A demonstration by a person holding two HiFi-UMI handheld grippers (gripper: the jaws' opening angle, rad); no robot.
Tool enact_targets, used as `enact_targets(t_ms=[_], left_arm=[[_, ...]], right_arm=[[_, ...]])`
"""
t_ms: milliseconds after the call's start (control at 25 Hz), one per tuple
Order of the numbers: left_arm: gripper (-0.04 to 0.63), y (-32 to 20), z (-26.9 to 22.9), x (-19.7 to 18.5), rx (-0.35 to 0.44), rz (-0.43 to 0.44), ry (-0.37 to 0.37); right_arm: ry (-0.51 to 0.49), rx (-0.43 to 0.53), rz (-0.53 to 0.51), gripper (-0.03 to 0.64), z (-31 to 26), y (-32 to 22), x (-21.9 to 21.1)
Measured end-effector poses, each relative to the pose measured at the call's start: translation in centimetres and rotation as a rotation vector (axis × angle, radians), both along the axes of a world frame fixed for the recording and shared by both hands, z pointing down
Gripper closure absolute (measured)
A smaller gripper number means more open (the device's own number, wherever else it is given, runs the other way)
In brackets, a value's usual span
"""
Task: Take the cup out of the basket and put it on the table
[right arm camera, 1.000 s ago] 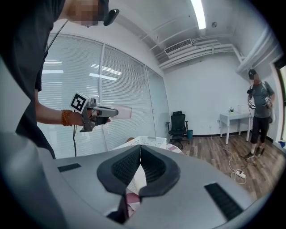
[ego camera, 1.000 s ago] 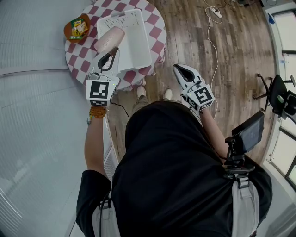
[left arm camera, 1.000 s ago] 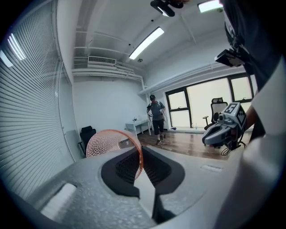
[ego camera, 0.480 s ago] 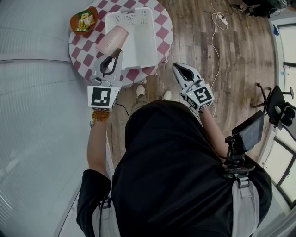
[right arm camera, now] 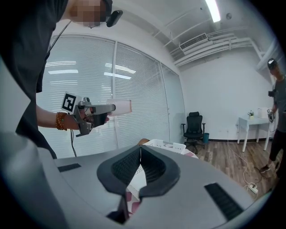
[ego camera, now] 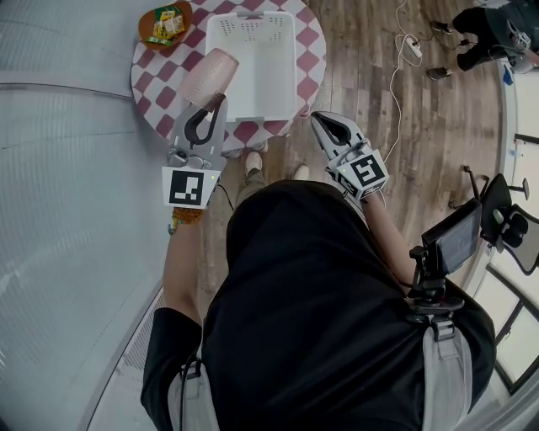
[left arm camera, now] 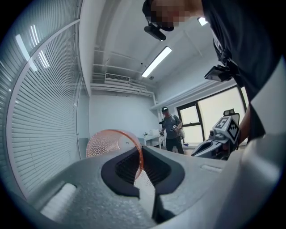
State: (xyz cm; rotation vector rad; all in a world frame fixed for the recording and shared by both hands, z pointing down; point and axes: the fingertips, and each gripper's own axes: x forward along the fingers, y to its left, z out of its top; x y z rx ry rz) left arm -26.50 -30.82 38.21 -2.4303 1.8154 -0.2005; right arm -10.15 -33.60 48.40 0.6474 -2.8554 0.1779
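My left gripper [ego camera: 217, 104] is shut on the rim of a pink translucent cup [ego camera: 210, 76], which lies tilted in the air over the left part of the round checked table [ego camera: 152, 84], beside the white basket [ego camera: 257, 63]. In the left gripper view the cup's wall [left arm camera: 107, 143] is pinched between the jaws of that gripper [left arm camera: 139, 154]. My right gripper [ego camera: 324, 126] hangs shut and empty just off the table's near edge. The right gripper view shows the right gripper's [right arm camera: 140, 150] jaws meeting at the tips, the basket [right arm camera: 165, 145] beyond them, and the left gripper [right arm camera: 96, 112] holding the cup [right arm camera: 121, 107] level.
A brown bowl of snacks [ego camera: 166, 23] stands at the table's far left. A person [ego camera: 484, 29] stands on the wooden floor at the back right, near a power strip and cable [ego camera: 413, 46]. An office chair [right arm camera: 194, 127] and window blinds [right arm camera: 89, 89] lie further off.
The left gripper has carried the cup from above the basket's left edge out to the left of the basket. The right gripper has shifted slightly toward the table. A person has come into view.
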Motion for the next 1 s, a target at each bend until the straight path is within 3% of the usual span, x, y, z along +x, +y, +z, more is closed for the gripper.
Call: enact_targets(t_ms=[400, 1000], left_arm=[[0.575, 2.6, 1.2, -0.9, -0.001, -0.050, 0.039], [0.575, 5.3, 6.1, -0.1, -0.073, -0.061, 0.134]], right_arm=[[0.002, 0.014, -0.070, 0.606, -0.6, 0.7, -2.6], [-0.017, 0.038, -0.140, 0.606, -1.7, 1.6, -5.9]])
